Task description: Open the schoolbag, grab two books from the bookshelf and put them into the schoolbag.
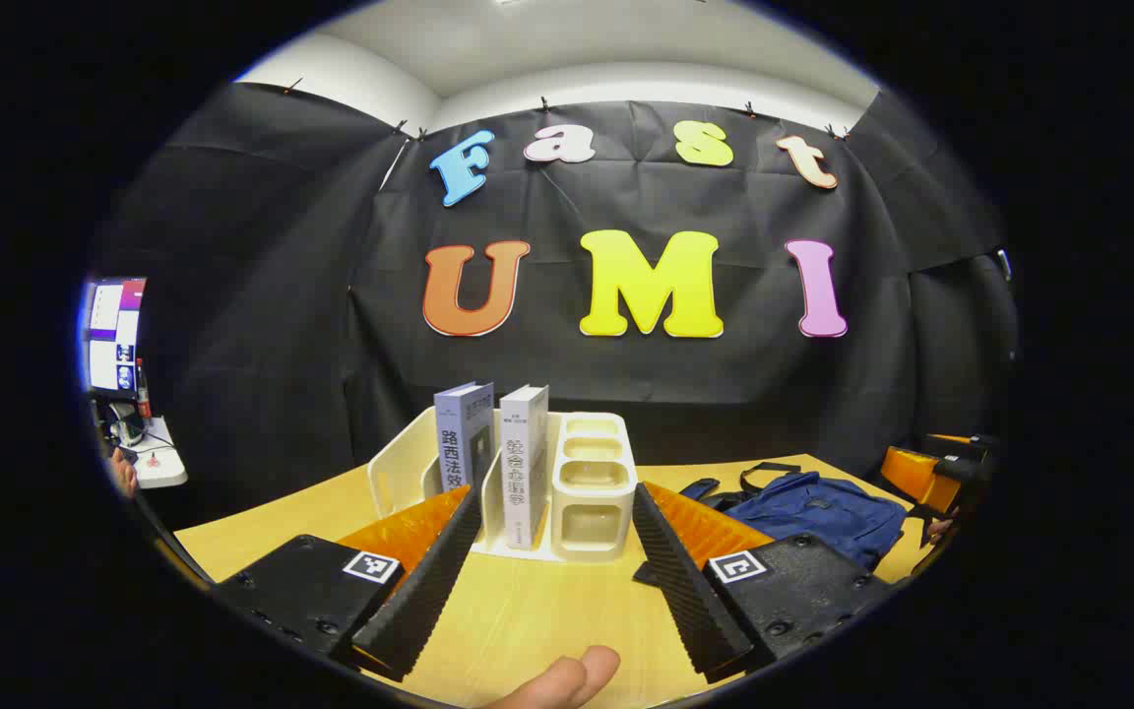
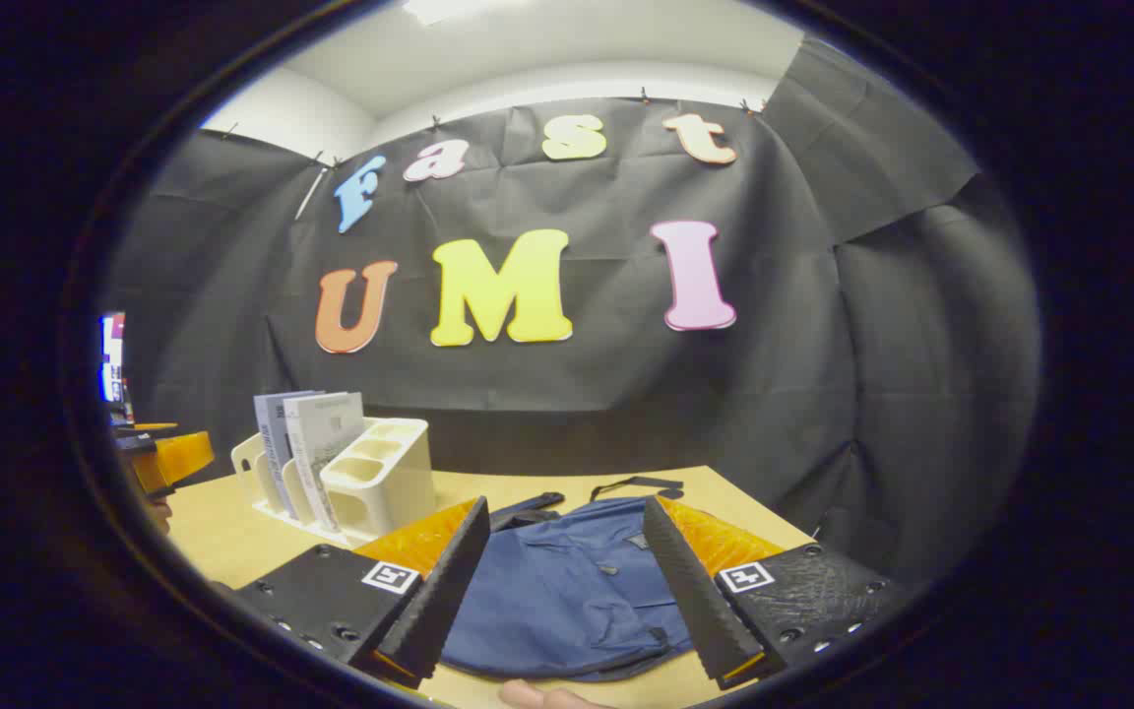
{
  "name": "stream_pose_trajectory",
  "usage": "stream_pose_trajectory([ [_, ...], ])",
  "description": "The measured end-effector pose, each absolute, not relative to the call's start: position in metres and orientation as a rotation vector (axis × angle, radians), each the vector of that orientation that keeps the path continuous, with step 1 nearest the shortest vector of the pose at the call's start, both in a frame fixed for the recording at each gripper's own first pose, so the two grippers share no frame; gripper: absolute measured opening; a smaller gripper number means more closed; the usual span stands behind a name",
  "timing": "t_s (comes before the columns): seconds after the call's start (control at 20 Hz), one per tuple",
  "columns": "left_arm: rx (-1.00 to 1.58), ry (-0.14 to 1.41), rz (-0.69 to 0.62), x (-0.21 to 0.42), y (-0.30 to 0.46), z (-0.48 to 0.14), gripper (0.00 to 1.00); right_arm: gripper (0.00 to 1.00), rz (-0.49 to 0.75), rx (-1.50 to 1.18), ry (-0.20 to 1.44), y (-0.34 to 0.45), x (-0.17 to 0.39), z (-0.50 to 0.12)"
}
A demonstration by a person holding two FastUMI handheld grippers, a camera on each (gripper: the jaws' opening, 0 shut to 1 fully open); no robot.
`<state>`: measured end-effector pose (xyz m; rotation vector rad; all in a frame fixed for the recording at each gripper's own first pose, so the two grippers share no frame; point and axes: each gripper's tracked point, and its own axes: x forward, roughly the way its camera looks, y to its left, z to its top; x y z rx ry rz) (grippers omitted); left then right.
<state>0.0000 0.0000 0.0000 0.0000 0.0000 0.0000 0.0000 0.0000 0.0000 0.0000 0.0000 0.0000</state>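
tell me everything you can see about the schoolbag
The schoolbag is dark blue, of soft, creased cloth, and lies flat on the wooden table, to the right of the white bookshelf and apart from it. Black straps trail from its far end toward the wall. A small flap or pocket and a dark edging show on its upper face; it looks closed. The right gripper hangs open just before it, fingers spread to either side; I cannot tell whether they touch it.

Counted items: 2 books are standing upright in 1 white bookshelf [image 1: 400,463], a grey-covered book [image 1: 464,433] on the left and a white-covered book [image 1: 525,458] beside it. 1 blue schoolbag [image 2: 567,591] is lying on 1 wooden table [image 1: 537,611].
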Motion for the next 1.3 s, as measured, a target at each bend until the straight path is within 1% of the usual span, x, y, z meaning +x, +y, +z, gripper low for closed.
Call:
stream_pose_trajectory([
  [0.15, 0.022, 0.026, -0.021, -0.01, 0.014, -0.007, 0.98, 0.96, -0.01, -0.037, -0.018, 0.025, -0.017, 0.006],
  [0.2, 0.031, 0.021, -0.028, -0.014, 0.019, -0.005, 0.98, 0.94, -0.016, -0.047, -0.018, 0.032, -0.022, 0.005],
  [0.25, 0.036, 0.028, -0.033, -0.016, 0.024, -0.007, 0.98, 0.94, -0.023, -0.066, -0.019, 0.038, -0.025, 0.005],
  [0.3, 0.043, 0.057, -0.027, -0.018, 0.031, -0.016, 0.98, 0.94, -0.038, -0.072, -0.02, 0.042, -0.029, 0.005],
  [0.4, 0.075, 0.066, -0.005, -0.025, 0.046, -0.016, 0.98, 0.94, -0.071, -0.059, -0.028, 0.045, -0.036, 0.003],
  [0.5, 0.089, 0.019, 0.001, -0.029, 0.056, -0.002, 0.99, 0.97, -0.074, -0.058, 0.01, 0.052, -0.043, -0.007],
  [0.55, 0.075, 0.025, -0.008, -0.031, 0.057, 0.001, 0.98, 0.95, -0.08, -0.055, 0.021, 0.054, -0.045, -0.01],
  [0.6, 0.061, 0.029, -0.024, -0.034, 0.055, 0.0, 0.98, 0.98, -0.09, -0.043, 0.023, 0.055, -0.049, -0.011],
  [0.7, 0.063, 0.022, -0.042, -0.04, 0.053, 0.004, 0.98, 0.97, -0.093, -0.038, 0.027, 0.06, -0.055, -0.012],
  [0.8, 0.082, 0.009, -0.057, -0.044, 0.053, 0.008, 0.98, 0.95, -0.093, -0.065, 0.034, 0.063, -0.057, -0.015],
  [0.9, 0.096, -0.003, -0.044, -0.045, 0.059, 0.013, 0.98, 0.95, -0.091, -0.082, 0.057, 0.065, -0.057, -0.02],
  [0.95, 0.096, -0.003, -0.034, -0.045, 0.062, 0.013, 0.98, 0.97, -0.092, -0.09, 0.061, 0.066, -0.057, -0.02],
  [1.0, 0.09, 0.003, -0.033, -0.045, 0.064, 0.013, 0.98, 0.95, -0.1, -0.097, 0.067, 0.064, -0.057, -0.022],
  [1.15, 0.079, 0.015, -0.023, -0.045, 0.07, 0.01, 0.98, 0.95, -0.098, -0.106, 0.085, 0.067, -0.054, -0.026],
  [1.2, 0.077, 0.026, -0.023, -0.044, 0.07, 0.008, 0.98, 0.97, -0.099, -0.11, 0.09, 0.067, -0.054, -0.029],
  [1.25, 0.076, 0.033, -0.023, -0.043, 0.071, 0.006, 0.98, 0.95, -0.096, -0.109, 0.094, 0.069, -0.053, -0.029],
  [1.3, 0.077, 0.039, -0.02, -0.042, 0.072, 0.005, 0.98, 0.97, -0.093, -0.109, 0.098, 0.071, -0.052, -0.031],
])
